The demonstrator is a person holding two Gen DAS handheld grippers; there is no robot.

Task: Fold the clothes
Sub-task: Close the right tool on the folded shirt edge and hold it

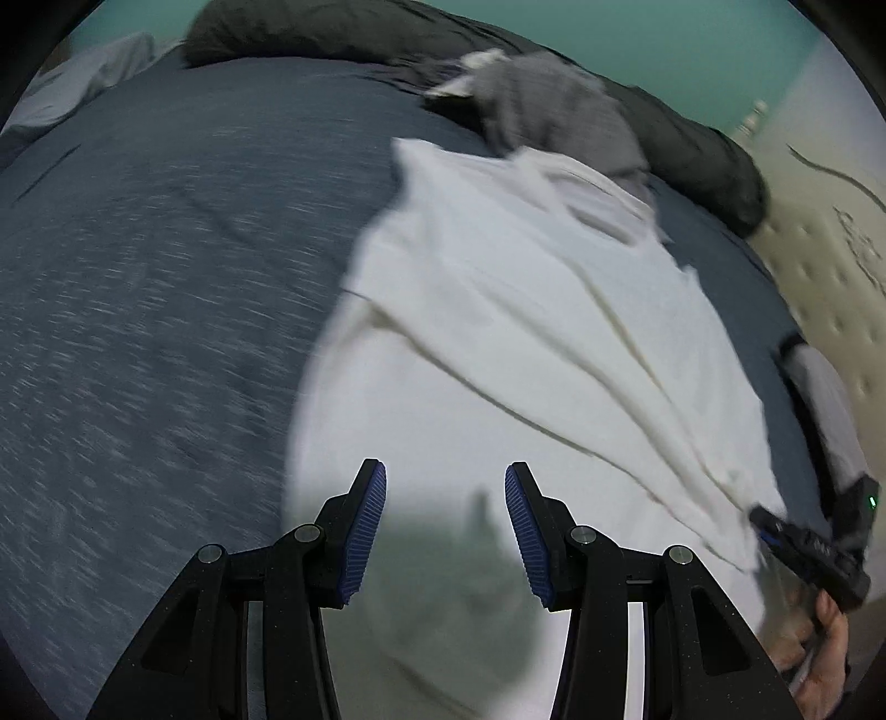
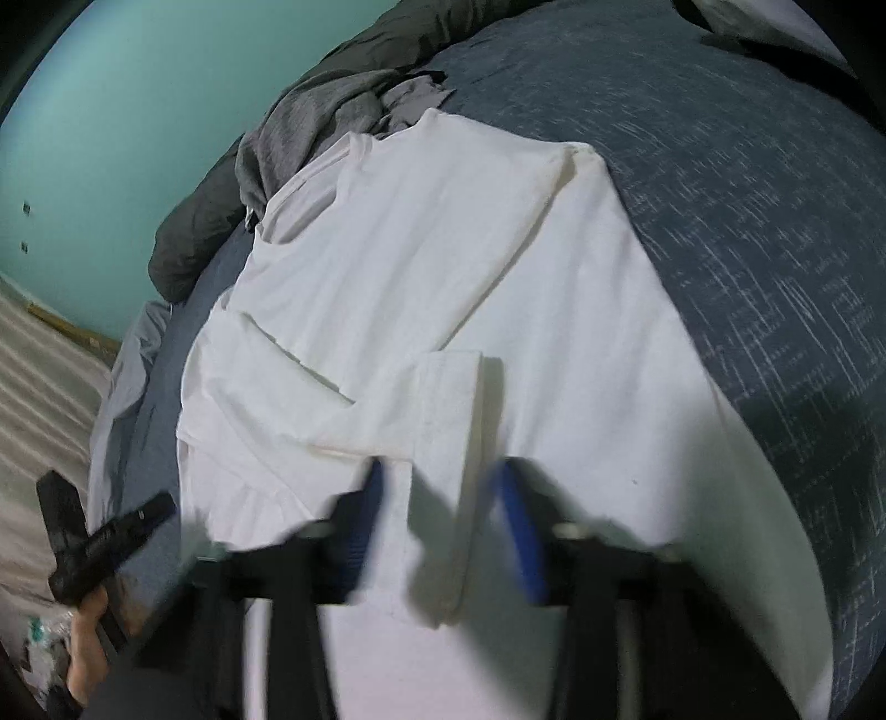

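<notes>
- My left gripper (image 1: 446, 531): jaws spread wide, nothing between the pads, hovering over the near part of the white shirt (image 1: 526, 343).
- My right gripper (image 2: 437, 531): motion-blurred, jaws apart, a folded strip of shirt (image 2: 443, 310) lying between the pads; can't tell if they touch it.
- Shirt spread on the blue-grey bed cover (image 1: 155, 266), wrinkled, one flap folded back across the middle in the right wrist view.
- Crumpled grey garment (image 1: 548, 105) at 12 o'clock, touching the shirt's far end.
- Dark duvet (image 1: 343, 27) bunched beyond it.
- Teal wall (image 2: 138, 111) behind the bed.
</notes>
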